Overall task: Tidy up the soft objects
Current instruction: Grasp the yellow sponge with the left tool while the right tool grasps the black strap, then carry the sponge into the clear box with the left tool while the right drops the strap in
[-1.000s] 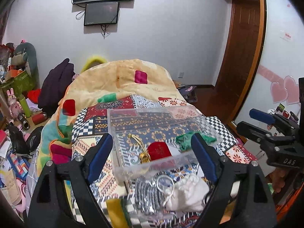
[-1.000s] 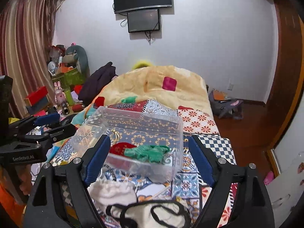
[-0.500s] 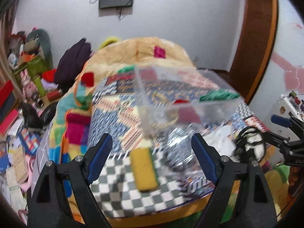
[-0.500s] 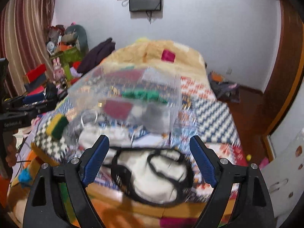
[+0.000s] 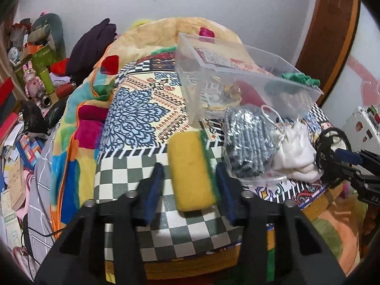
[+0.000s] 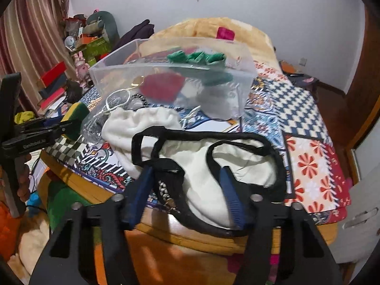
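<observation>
The left tool (image 5: 190,182) has its fingers apart on either side of the near half of a yellow sponge (image 5: 191,171). The left finger stands clear of the sponge; the right one is at its green edge, whether touching I cannot tell. The sponge lies on the checkered near left corner of a patterned cloth (image 5: 133,118) spread over the bed. Just right of it is a clear bag of grey knit (image 5: 247,140), and beyond that a white cloth pouch (image 5: 294,152) with a thin cord. Behind these a clear plastic bin (image 5: 239,80) sits tilted, holding a red piece (image 5: 249,92), something gold and a green knit piece (image 5: 300,78) at its far right rim.

The right tool (image 6: 186,185) also has its fingers apart, low over a cream tote bag (image 6: 209,171) with black trim and black handles. Its left finger tip is at a black handle loop; its right finger lies over the cream fabric. The tote lies at the near edge of the bed, to the right of the pouch (image 6: 140,123). Farther back stands the bin (image 6: 171,83) with the green piece (image 6: 197,57) and the red one (image 6: 163,87) showing through its wall. The sponge (image 6: 74,116) and the left tool (image 6: 59,127) show at the left.
</observation>
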Motion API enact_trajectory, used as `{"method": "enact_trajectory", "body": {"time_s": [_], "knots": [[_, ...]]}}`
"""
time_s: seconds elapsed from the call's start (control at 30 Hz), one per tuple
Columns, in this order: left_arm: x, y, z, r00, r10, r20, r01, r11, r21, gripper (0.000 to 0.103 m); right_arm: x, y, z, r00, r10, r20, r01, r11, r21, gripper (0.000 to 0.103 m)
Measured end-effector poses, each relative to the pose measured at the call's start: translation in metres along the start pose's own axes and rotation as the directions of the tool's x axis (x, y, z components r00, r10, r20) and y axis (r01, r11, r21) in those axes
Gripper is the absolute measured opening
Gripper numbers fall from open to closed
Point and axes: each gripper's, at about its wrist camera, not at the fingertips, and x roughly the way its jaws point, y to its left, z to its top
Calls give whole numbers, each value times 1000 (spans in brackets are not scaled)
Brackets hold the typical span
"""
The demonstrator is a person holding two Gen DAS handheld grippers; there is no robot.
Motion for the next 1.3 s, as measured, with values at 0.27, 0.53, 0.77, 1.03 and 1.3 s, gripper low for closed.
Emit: {"method": "enact_trajectory", "body": {"time_s": [0.27, 0.53, 0.77, 1.03, 1.3], "knots": [[-13, -5, -2, 999, 1, 49, -2, 1000, 20, 28, -8, -1, 0, 999, 44, 27, -44, 999, 21, 10], [-39, -4, 15, 992, -28, 120, 28, 1000, 1, 28, -46, -9, 19, 987, 23, 157, -32, 998, 55, 7], [-58, -13, 40, 980, -44, 193, 41, 999, 21, 28, -79, -15, 43, 962, -19, 272, -1, 997, 72, 7], [-69, -19, 80, 961, -102, 257, 102, 995, 15, 28, -106, -12, 89, 912, -67, 404, 51, 997, 51, 7], [-45, -27, 117, 967, -111, 229, 107, 994, 27, 28, -91, 0, 133, 893, -58, 446, 52, 998, 25, 7]]}}
